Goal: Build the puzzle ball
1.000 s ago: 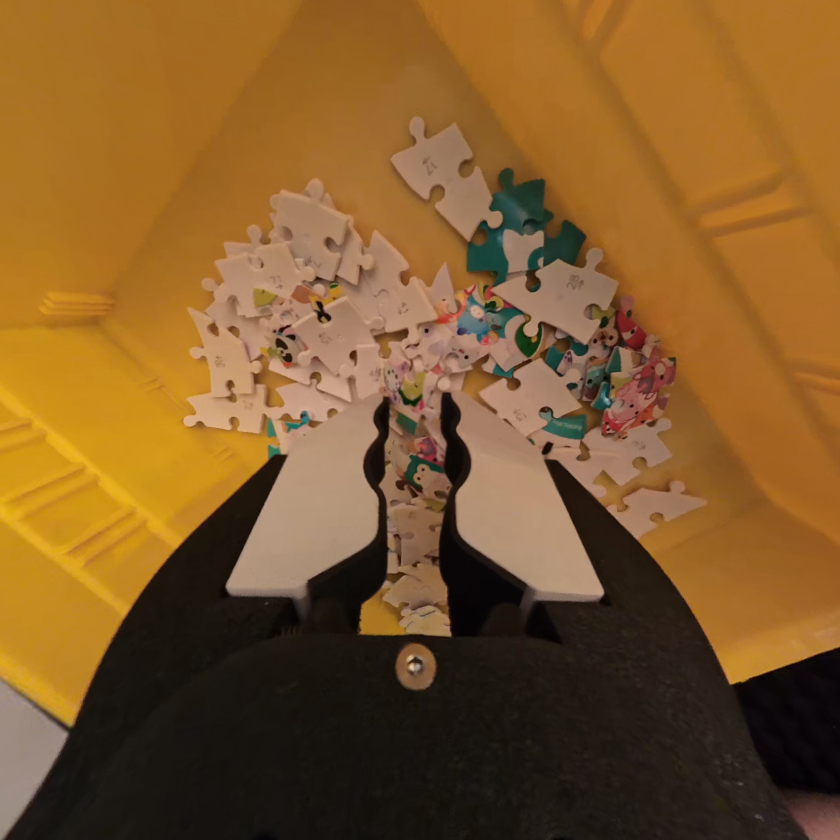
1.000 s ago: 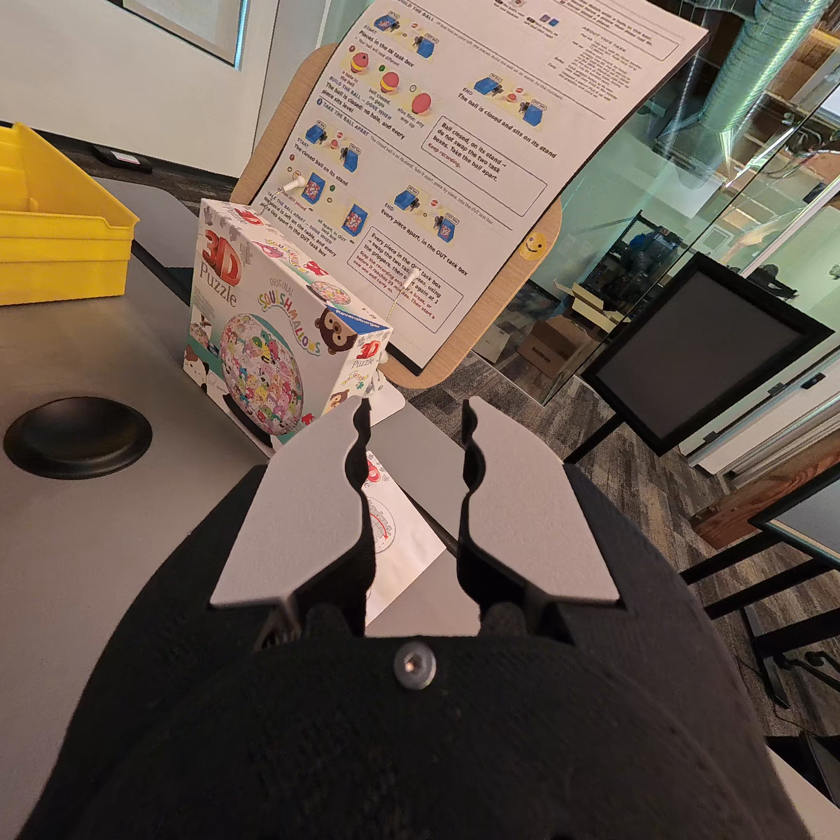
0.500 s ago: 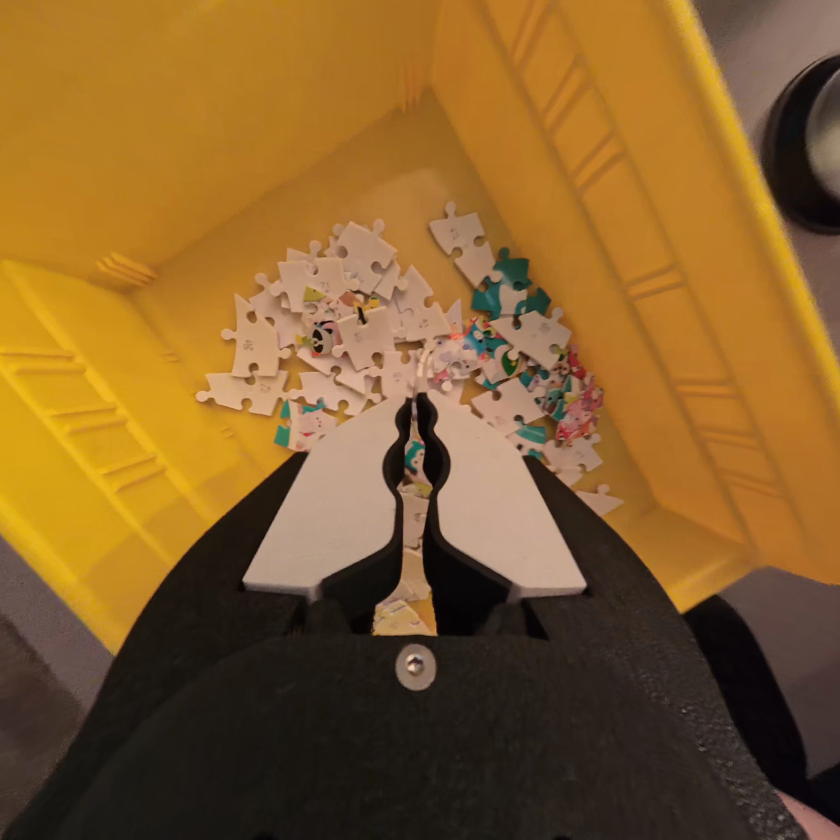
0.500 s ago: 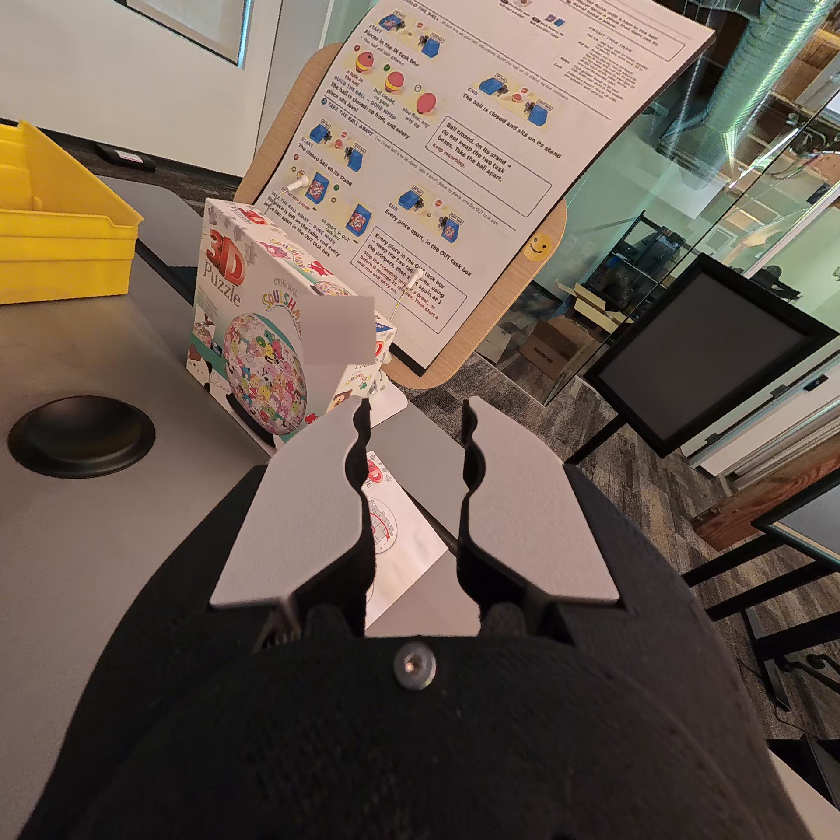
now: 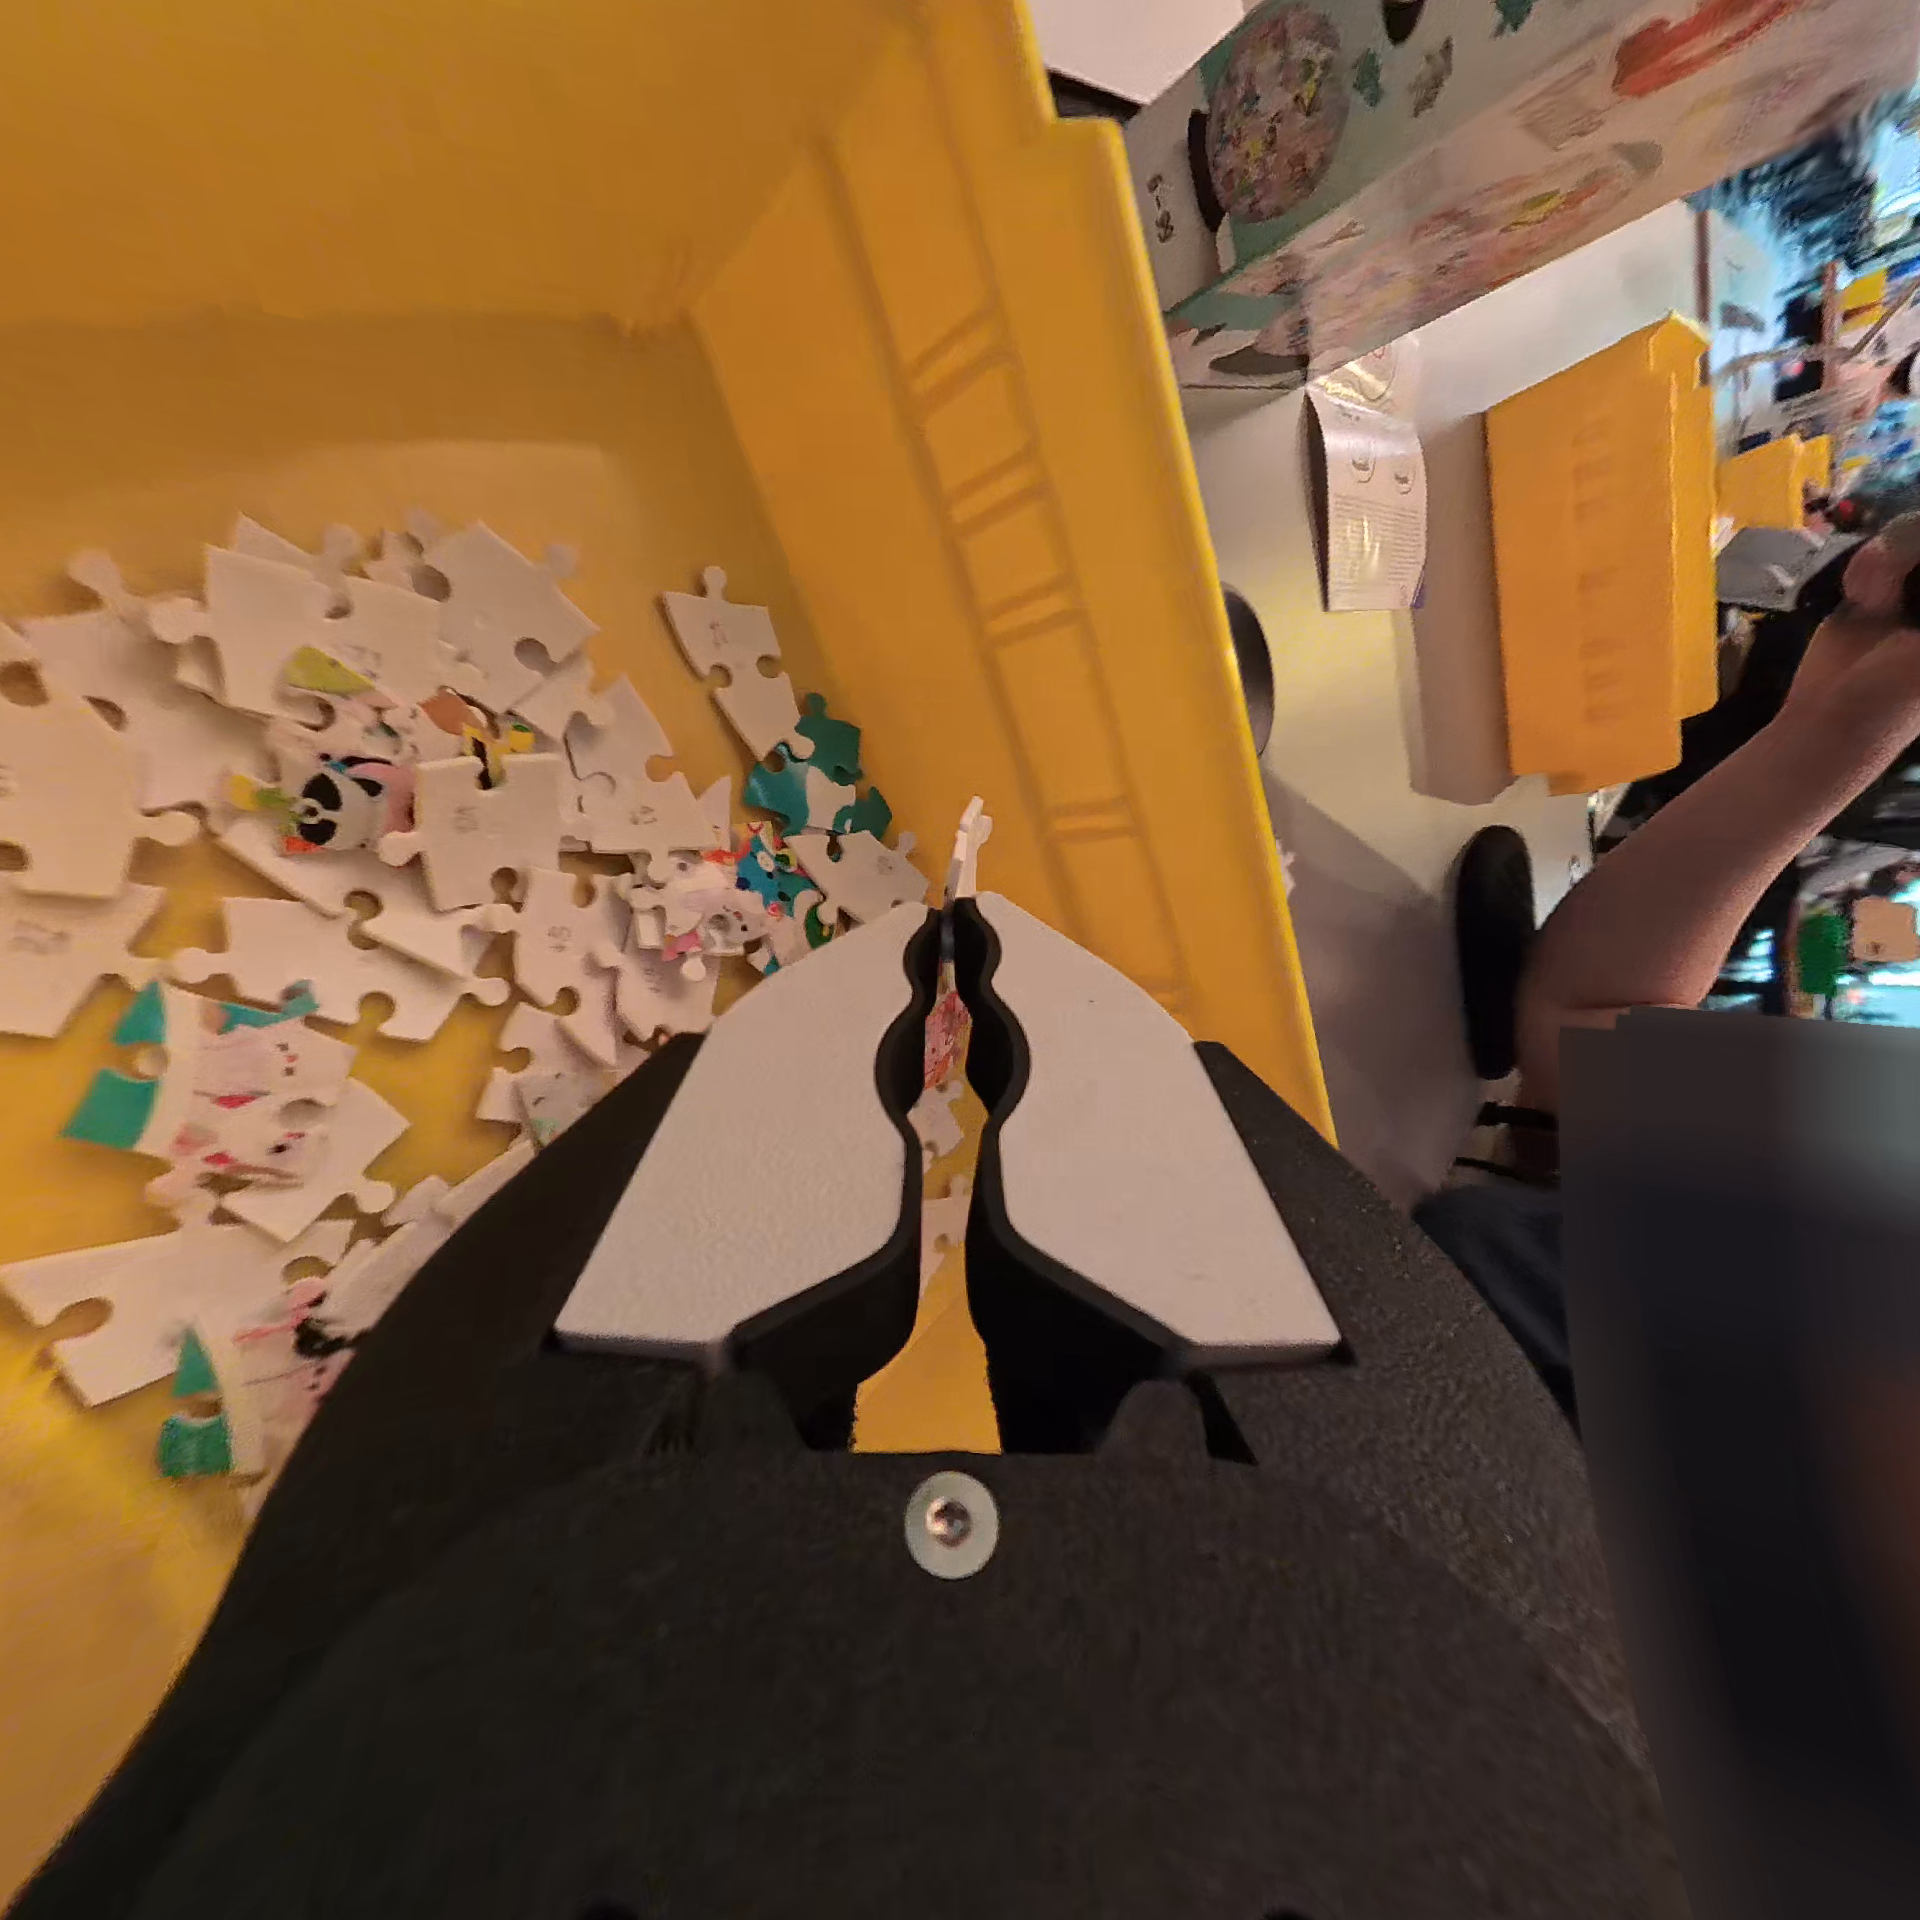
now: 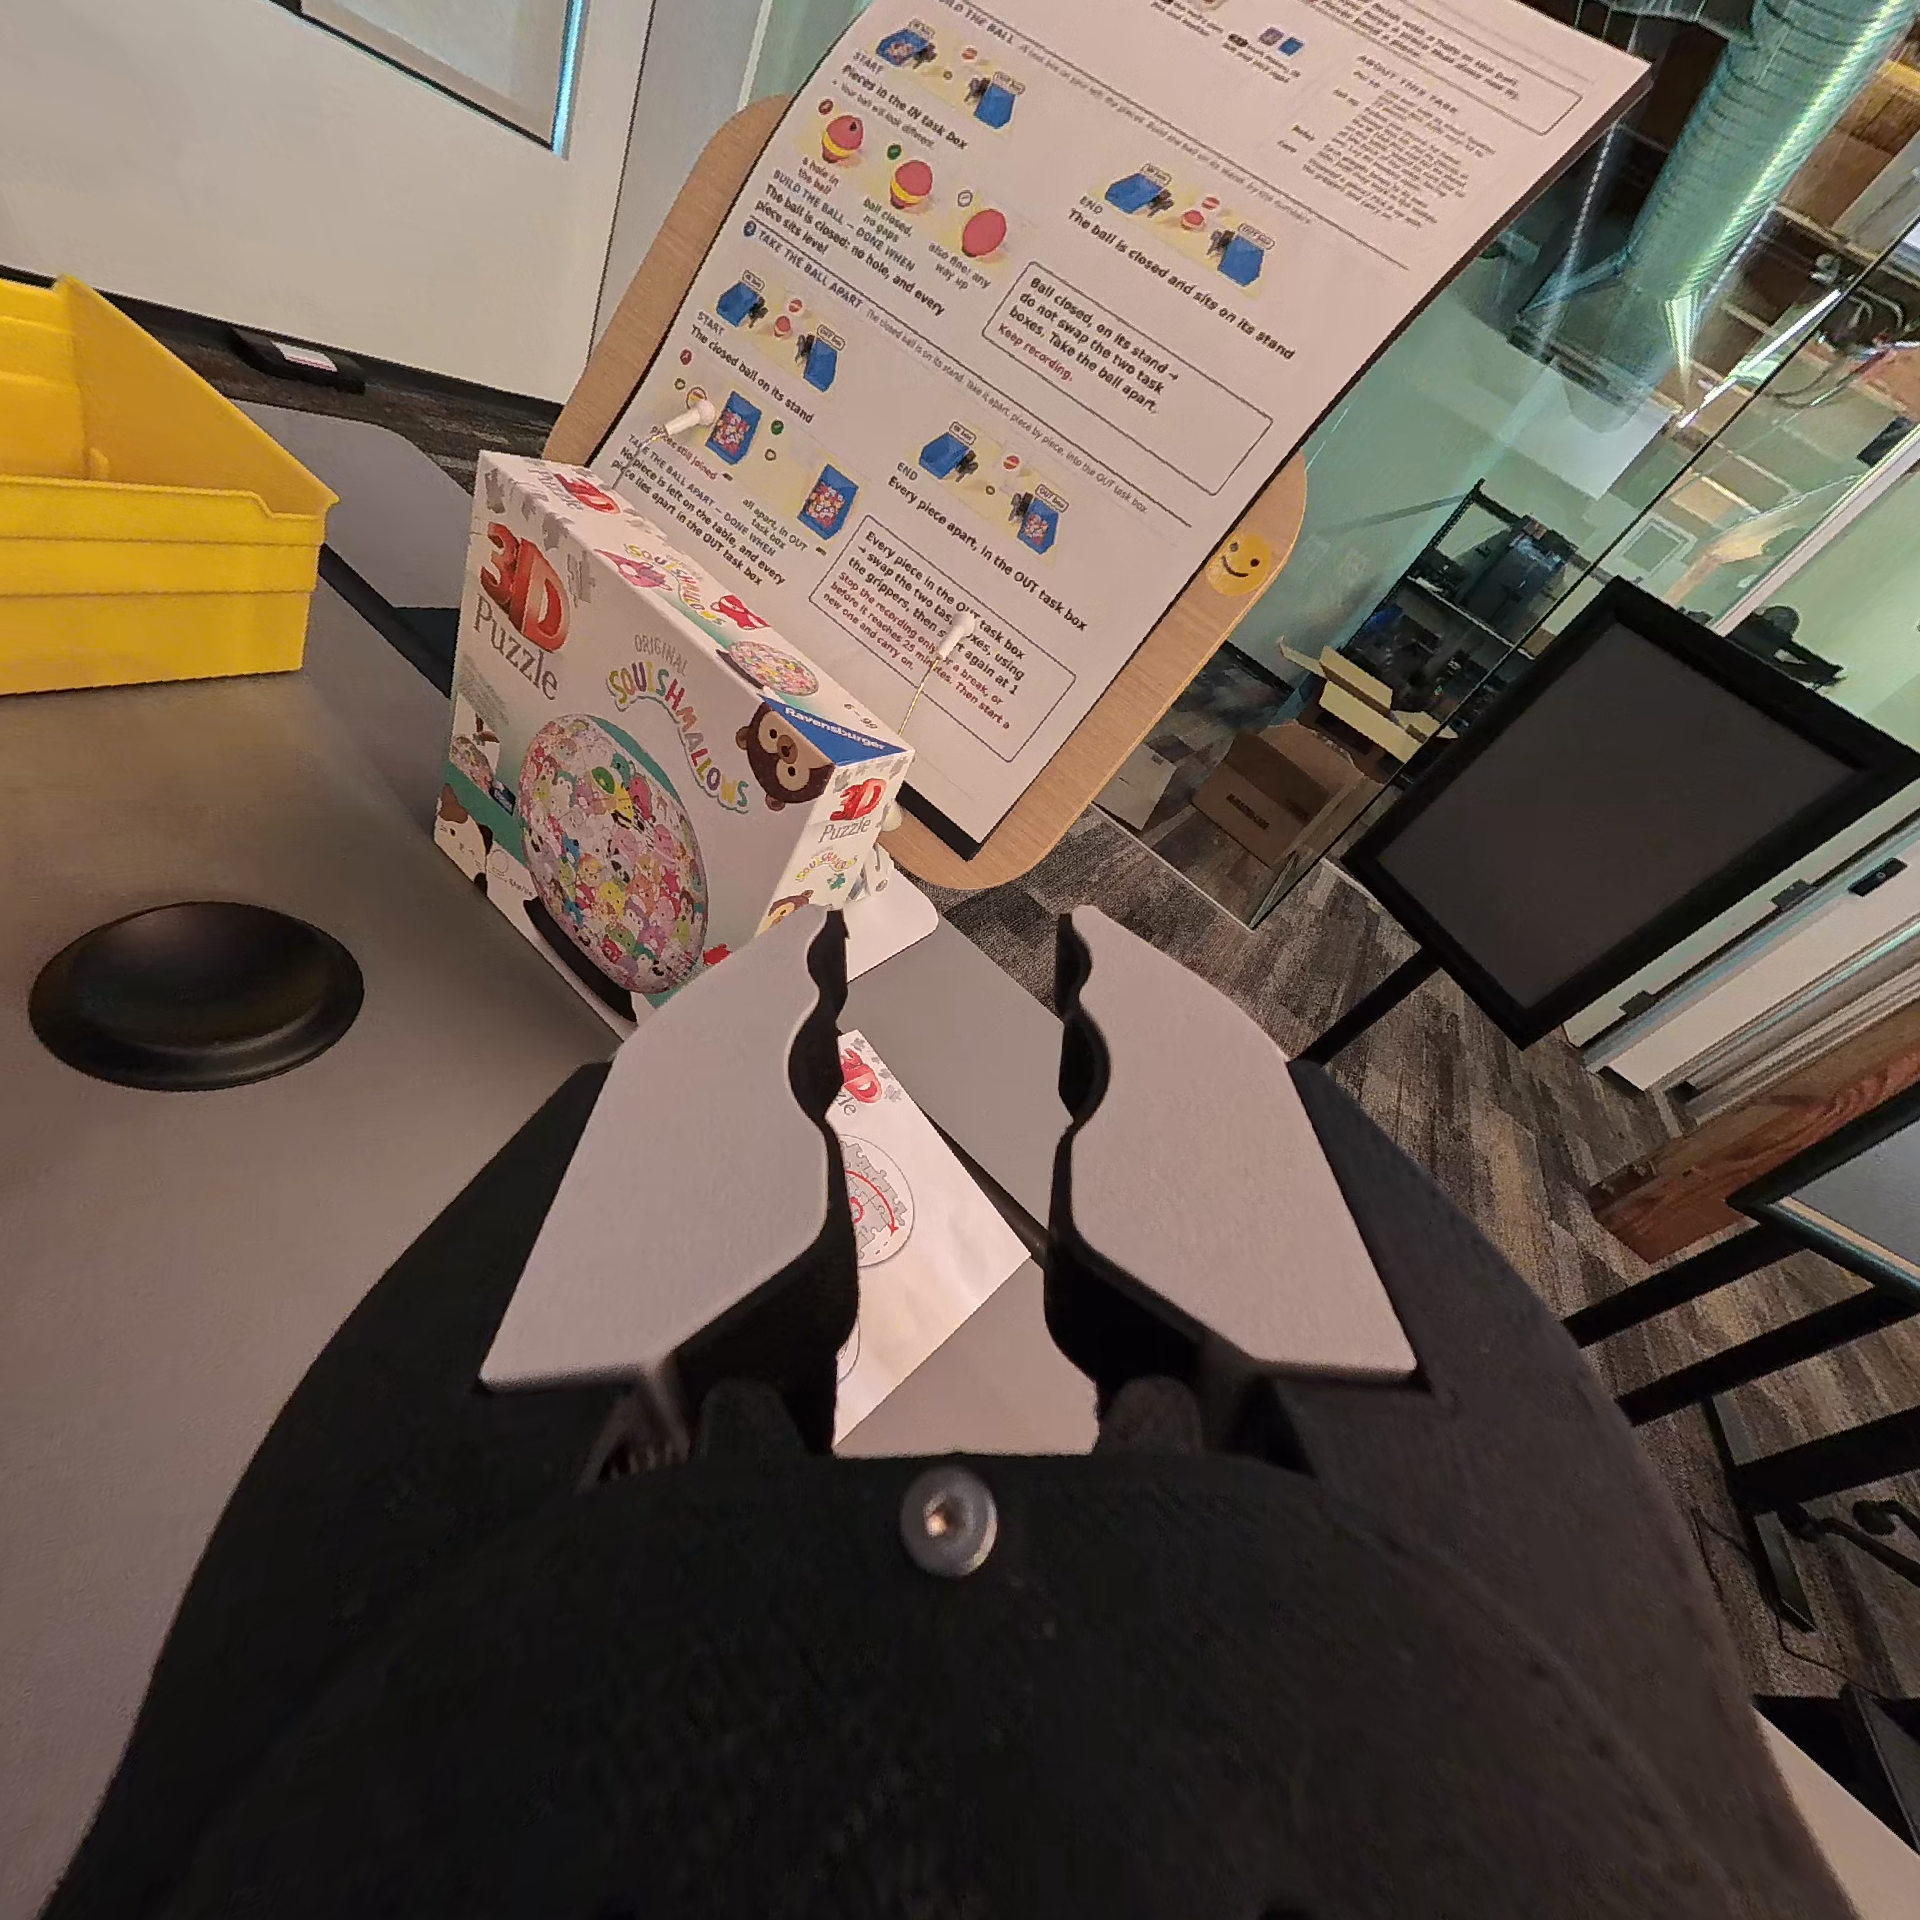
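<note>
Left wrist view: the left gripper (image 5: 958, 920) sits over the yellow bin (image 5: 997, 499), its two grey fingers (image 5: 790, 1122) pressed nearly together.
Grip: clenched on a single puzzle piece (image 5: 966, 847), held edge-on between the tips; its white tab sticks up past the fingertips and a strip of printed colour shows lower down in the gap.
Loose pieces: a heap of puzzle pieces (image 5: 436, 810) lies on the bin floor to the left of and beyond the fingers, mostly white backs up, some with teal and pink print showing.
Held piece versus heap: raised clear of the pile, near the bin's right wall.
Right wrist view: the right gripper (image 6: 945, 935) hangs above the grey table (image 6: 208, 1247), fingers spread apart with nothing between them.
Ahead of it: the puzzle box (image 6: 644, 748) stands upright on the table, a white leaflet (image 6: 914, 1216) lying flat just before it, seen through the gap.
Behind the box: a printed instruction board (image 6: 1091, 364) leans upright.
Far left: another yellow bin (image 6: 135, 520) on the table.
</note>
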The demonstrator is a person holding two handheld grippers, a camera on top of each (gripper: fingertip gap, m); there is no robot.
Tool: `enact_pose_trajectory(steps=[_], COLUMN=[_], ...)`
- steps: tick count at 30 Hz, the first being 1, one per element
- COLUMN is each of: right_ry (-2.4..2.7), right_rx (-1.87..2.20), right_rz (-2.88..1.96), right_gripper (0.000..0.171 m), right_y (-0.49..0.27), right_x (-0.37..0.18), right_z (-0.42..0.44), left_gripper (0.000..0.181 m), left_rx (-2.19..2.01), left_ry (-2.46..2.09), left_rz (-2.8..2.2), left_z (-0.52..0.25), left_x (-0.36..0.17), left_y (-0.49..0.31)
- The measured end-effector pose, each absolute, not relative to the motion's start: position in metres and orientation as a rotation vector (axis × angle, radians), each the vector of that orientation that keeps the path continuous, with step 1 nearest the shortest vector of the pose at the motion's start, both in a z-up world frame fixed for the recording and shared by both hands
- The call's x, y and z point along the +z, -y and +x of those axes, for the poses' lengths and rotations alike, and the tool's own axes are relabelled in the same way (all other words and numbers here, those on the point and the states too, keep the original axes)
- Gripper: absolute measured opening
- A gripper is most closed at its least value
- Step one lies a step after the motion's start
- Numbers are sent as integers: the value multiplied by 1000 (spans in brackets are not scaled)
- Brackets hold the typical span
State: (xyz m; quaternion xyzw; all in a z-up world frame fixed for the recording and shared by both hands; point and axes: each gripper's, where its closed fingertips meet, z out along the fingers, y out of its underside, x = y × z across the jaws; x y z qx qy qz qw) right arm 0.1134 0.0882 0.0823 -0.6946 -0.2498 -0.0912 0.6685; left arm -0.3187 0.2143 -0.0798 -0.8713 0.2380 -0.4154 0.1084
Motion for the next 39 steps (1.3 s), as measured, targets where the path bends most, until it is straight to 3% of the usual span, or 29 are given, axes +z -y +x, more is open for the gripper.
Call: enact_pose_trajectory(steps=[15, 29, 36, 39], right_ry=[570, 569, 571, 569], right_rx=[-208, -211, -213, -212], right_rz=[-1573, -1576, -1578, -1579], right_gripper=[39, 39, 39, 39], right_y=[-90, -91, -91, -91], right_x=[79, 78, 78, 78], right_z=[112, 113, 113, 113], left_gripper=[2, 19, 13, 19], left_rx=[-1174, -864, -765, -654], left_ry=[-273, -344, -637, -778], left_rz=[-2661, -2631, -2656, -2632], left_z=[-300, -322, -335, -336], left_x=[-125, -117, -104, -103], left_y=[-260, -274, -248, -244])
